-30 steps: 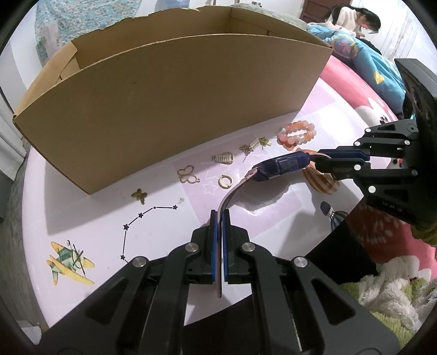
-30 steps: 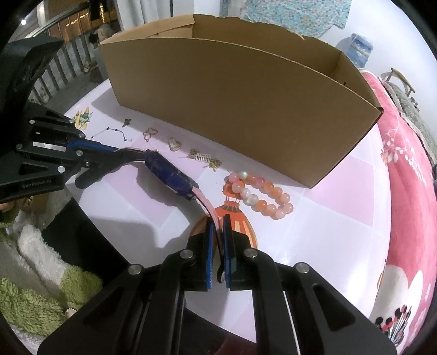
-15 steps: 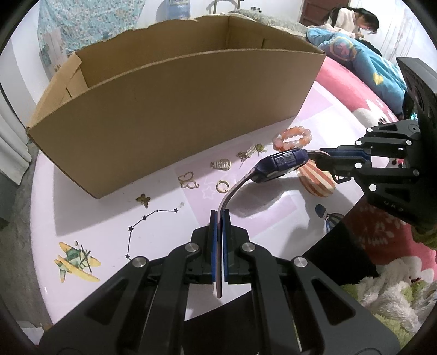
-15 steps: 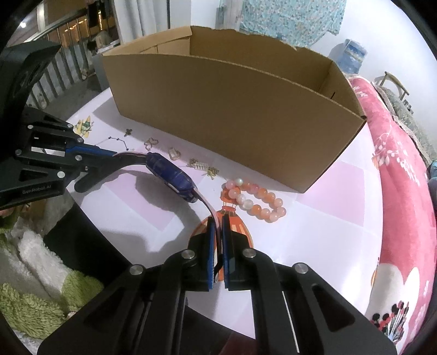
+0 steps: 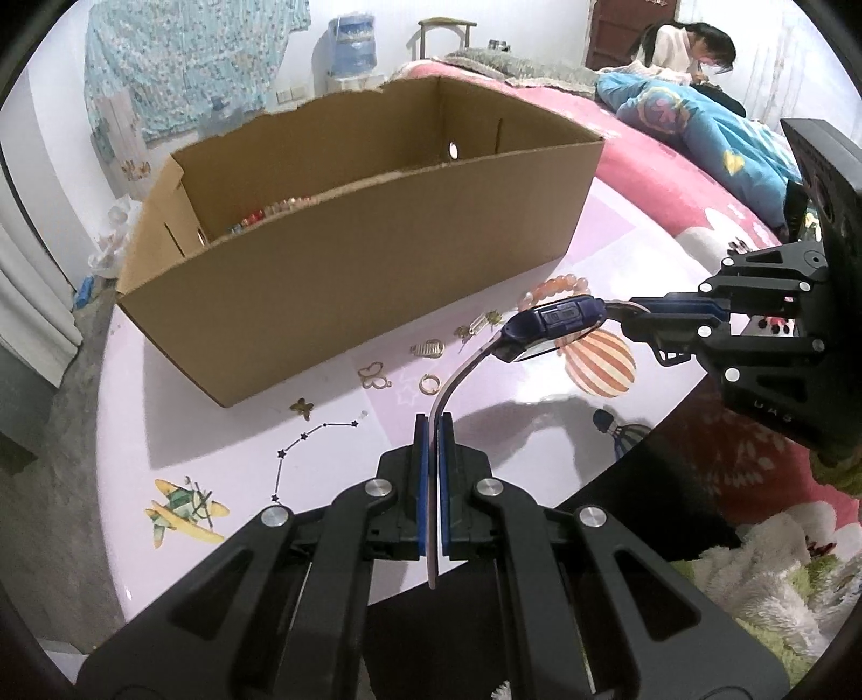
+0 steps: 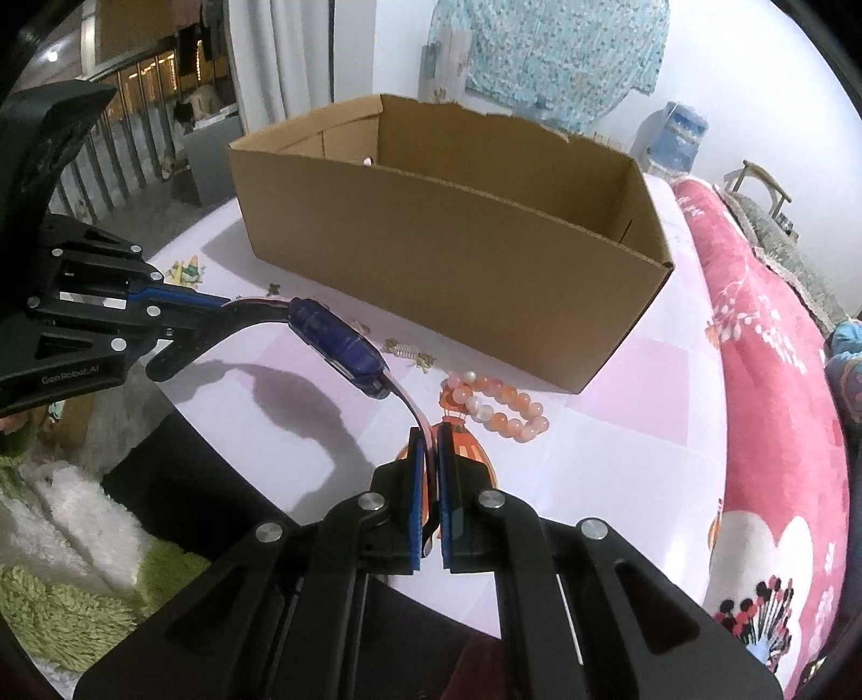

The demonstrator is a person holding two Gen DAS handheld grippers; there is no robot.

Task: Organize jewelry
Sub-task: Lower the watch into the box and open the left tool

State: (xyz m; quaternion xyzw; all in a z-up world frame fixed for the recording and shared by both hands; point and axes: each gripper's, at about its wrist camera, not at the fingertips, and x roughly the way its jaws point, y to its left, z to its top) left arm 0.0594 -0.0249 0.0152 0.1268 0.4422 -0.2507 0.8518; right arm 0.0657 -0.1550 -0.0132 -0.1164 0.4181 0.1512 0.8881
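Observation:
A watch with a dark blue case (image 5: 555, 323) (image 6: 339, 344) and pinkish strap hangs in the air between both grippers, above the pink tabletop. My left gripper (image 5: 430, 431) is shut on one strap end; my right gripper (image 6: 429, 436) is shut on the other end. An orange bead bracelet (image 6: 495, 409) (image 5: 555, 285) lies on the table in front of the cardboard box (image 5: 350, 258) (image 6: 458, 258). Small gold charms (image 5: 428, 349) and a gold ring (image 5: 429, 383) lie near the box's front wall. Some beads (image 5: 269, 212) show inside the box.
The round table (image 5: 188, 431) carries printed pictures: a plane, a constellation, a striped balloon (image 5: 600, 362). A pink bed (image 6: 765, 350) stands beside it, with a person (image 5: 695, 46) seated far back. Fluffy green and white rug (image 6: 59, 565) lies below the table edge.
Both grippers have risen with the watch and drawn back from the box, so its inside now shows. The watch hangs higher above the table.

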